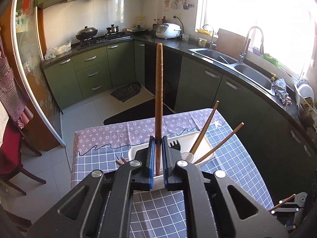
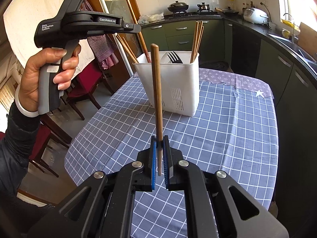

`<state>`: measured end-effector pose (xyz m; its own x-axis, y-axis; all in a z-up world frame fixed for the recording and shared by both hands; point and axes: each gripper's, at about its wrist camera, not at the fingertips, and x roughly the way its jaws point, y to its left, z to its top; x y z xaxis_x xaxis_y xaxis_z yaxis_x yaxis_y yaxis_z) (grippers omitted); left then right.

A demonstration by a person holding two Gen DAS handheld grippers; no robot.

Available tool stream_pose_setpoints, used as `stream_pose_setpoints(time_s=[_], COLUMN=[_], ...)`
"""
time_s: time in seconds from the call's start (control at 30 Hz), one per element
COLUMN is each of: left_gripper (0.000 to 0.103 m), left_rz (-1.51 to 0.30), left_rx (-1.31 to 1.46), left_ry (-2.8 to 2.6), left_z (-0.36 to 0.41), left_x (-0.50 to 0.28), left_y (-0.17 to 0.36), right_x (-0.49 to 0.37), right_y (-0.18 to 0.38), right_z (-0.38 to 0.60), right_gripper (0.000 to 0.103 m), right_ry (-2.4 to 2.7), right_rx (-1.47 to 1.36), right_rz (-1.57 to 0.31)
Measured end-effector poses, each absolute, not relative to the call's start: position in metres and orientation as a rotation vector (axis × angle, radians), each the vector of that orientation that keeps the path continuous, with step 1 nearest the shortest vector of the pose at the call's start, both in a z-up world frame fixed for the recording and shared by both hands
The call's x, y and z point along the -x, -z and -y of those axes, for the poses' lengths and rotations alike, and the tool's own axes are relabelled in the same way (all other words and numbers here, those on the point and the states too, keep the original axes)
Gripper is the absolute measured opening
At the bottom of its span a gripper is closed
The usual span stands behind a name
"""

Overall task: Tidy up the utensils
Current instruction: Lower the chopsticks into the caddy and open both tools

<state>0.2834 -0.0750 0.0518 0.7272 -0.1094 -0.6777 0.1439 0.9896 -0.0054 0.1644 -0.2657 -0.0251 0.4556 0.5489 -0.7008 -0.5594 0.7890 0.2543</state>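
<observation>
A white utensil holder [image 2: 174,85] stands on the checked tablecloth [image 2: 227,138]. It holds several wooden chopsticks [image 2: 197,39], a black fork [image 2: 174,57] and a white spoon. My left gripper [image 1: 158,140] is shut on a wooden chopstick [image 1: 159,91], upright, directly above the holder [image 1: 204,138]. In the right wrist view the left gripper [image 2: 136,28] hangs over the holder's left side. My right gripper [image 2: 159,141] is shut on another wooden chopstick [image 2: 157,91], held upright above the table in front of the holder.
The table sits in a kitchen with green cabinets [image 1: 89,73], a stove with pots [image 1: 87,32] and a sink [image 1: 243,67]. Wooden chairs [image 2: 85,87] stand to the left of the table. A rug [image 1: 126,91] lies on the floor.
</observation>
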Motion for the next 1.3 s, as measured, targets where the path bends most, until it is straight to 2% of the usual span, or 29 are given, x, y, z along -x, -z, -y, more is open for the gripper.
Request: stream_pose_setpoints(time_s=[0.07,0.1,0.2,0.3,0.43,0.67,0.77,0.83,0.97,1.03,1.3], left_gripper=[0.007,0.011,0.034,0.039,0.04,0.049,0.054,0.062,0.077,0.093,0.096], left_rz=[-0.755,-0.76,-0.746,-0.703,-0.661,-0.579,-0.53,-0.498,-0.476,-0.461,-0.443], left_rx=[-0.05,-0.047,-0.041,-0.044,-0.003,0.051,0.041,0.016,-0.022,-0.018,0.019], left_ry=[0.148,0.152,0.165,0.169,0.185,0.188,0.163,0.127,0.095,0.086,0.023], left_z=[0.075,0.076,0.076,0.074,0.065,0.047,0.044,0.045,0.048,0.049,0.055], left_x=[-0.284,-0.284,-0.278,-0.266,-0.246,-0.191,-0.163,-0.146,-0.122,-0.114,-0.096], left_y=[-0.048,-0.046,-0.049,-0.057,-0.066,-0.064,-0.055,-0.048,-0.031,-0.025,-0.002], right_x=[-0.163,-0.163,-0.164,-0.165,-0.172,-0.201,-0.216,-0.224,-0.244,-0.255,-0.282], right_y=[0.023,0.021,0.013,0.001,-0.022,-0.093,-0.114,-0.122,-0.116,-0.105,-0.061], right_z=[0.265,0.264,0.264,0.264,0.265,0.257,0.248,0.241,0.226,0.22,0.203], right_gripper=[0.007,0.007,0.007,0.007,0.007,0.007,0.007,0.007,0.007,0.007,0.007], right_ry=[-0.687,-0.687,-0.689,-0.689,-0.682,-0.649,-0.622,-0.575,-0.5,-0.497,-0.47], right_rx=[0.014,0.015,0.015,0.009,-0.013,-0.081,-0.087,-0.074,-0.031,-0.027,0.012], right_rz=[-0.854,-0.851,-0.835,-0.817,-0.767,-0.578,-0.512,-0.475,-0.473,-0.505,-0.595])
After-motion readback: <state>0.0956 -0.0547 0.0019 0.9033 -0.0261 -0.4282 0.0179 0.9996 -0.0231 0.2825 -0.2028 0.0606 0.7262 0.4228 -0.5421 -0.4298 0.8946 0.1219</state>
